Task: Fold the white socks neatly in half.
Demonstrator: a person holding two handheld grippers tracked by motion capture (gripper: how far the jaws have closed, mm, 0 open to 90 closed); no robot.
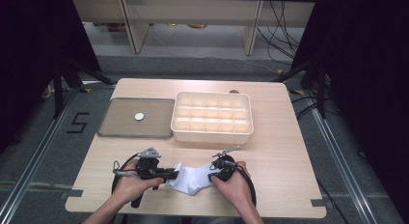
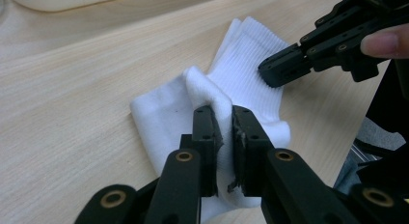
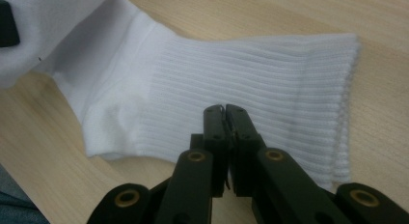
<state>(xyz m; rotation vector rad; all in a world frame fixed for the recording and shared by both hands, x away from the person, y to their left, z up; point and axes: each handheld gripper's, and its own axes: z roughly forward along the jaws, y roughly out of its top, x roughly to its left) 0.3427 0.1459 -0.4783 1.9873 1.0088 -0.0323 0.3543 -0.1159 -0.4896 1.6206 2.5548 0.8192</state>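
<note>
A white sock lies flat on the wooden surface, near the front edge, between the person's two hands; the left tongs come at it from the left side, and the right tongs come at it from the right side.

In the left gripper view, the left tongs pinch a raised fold of the sock between the two black jaws; the cloth stands up in a little ridge there, and the rest of the sock lies flat around it; the right tongs rest on the ribbed part farther off.

In the right gripper view, the right tongs are pressed together, with the tips low over the ribbed cuff of the sock; I cannot tell if any cloth is caught between them; the cuff end lies flat and its open edge points to the right of that view.

Behind the sock, farther back on the surface, stands a cream box with many small compartments; just beside it on the left lies a flat grey lid with a small white round knob on it; both are well apart from the sock.
</note>
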